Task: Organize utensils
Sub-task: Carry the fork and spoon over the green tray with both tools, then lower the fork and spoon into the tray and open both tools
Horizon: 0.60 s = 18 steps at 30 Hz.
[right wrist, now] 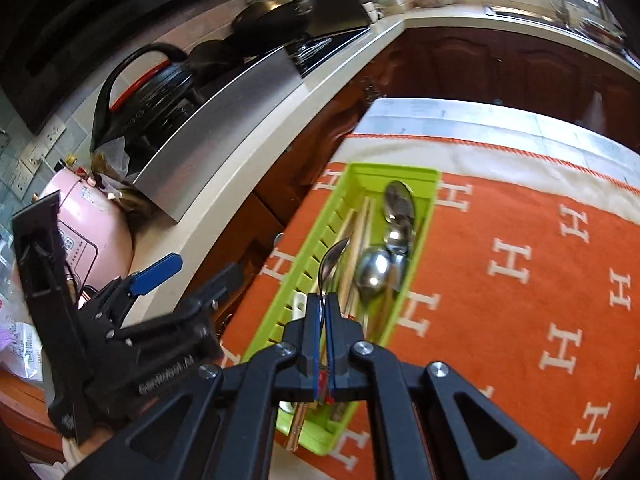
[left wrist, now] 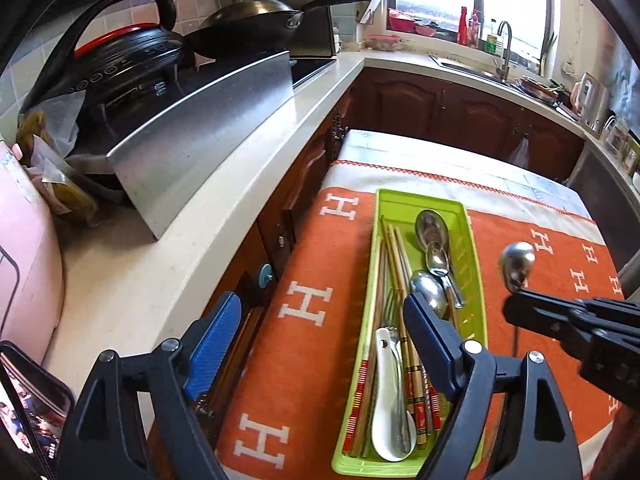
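Right gripper pinched a spoon by its handle, above the cloth beside the tray; left gripper gaped empty. Best lowered bowl-first alongside the other spoons.

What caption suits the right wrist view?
Right tongs shut on a shiny metal spoon above the lime-green plastic tray.

A home kitchen is shown. A wok is seen on a stove at eleven o'clock, a sink with faucet under a window at one o'clock, and dark wooden cabinets are set below a pale countertop.
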Each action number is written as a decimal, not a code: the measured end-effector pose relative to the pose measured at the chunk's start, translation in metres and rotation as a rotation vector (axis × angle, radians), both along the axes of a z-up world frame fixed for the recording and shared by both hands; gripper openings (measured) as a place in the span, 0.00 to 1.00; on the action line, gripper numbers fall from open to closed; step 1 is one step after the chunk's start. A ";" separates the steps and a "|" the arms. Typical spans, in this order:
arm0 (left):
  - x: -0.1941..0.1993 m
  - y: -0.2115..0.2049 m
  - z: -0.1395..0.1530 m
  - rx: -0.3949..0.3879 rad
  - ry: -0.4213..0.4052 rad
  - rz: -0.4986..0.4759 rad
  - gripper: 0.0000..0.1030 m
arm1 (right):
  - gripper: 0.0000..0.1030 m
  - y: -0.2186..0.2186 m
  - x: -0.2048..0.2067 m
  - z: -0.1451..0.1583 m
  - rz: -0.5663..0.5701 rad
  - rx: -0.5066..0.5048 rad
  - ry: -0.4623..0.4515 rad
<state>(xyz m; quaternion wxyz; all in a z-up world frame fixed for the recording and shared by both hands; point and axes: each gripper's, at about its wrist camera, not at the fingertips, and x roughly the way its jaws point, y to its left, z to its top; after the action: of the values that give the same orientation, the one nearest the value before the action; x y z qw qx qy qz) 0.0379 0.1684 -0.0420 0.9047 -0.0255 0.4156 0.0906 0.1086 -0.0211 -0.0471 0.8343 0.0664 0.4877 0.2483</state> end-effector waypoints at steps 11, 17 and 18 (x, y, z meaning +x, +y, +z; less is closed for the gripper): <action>0.001 0.006 -0.001 0.016 0.024 0.025 0.99 | 0.10 0.011 0.014 -0.015 -0.035 -0.096 0.024; 0.006 0.005 -0.006 -0.054 0.083 0.025 0.99 | 0.19 -0.002 0.007 -0.009 -0.062 -0.117 -0.012; 0.005 0.004 -0.006 -0.060 0.086 0.024 0.99 | 0.19 -0.006 0.005 -0.007 -0.067 -0.117 -0.019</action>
<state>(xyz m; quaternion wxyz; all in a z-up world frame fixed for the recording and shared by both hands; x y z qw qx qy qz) 0.0432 0.1725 -0.0477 0.8837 -0.0537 0.4562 0.0901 0.1134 -0.0271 -0.0543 0.8492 0.0314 0.4909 0.1919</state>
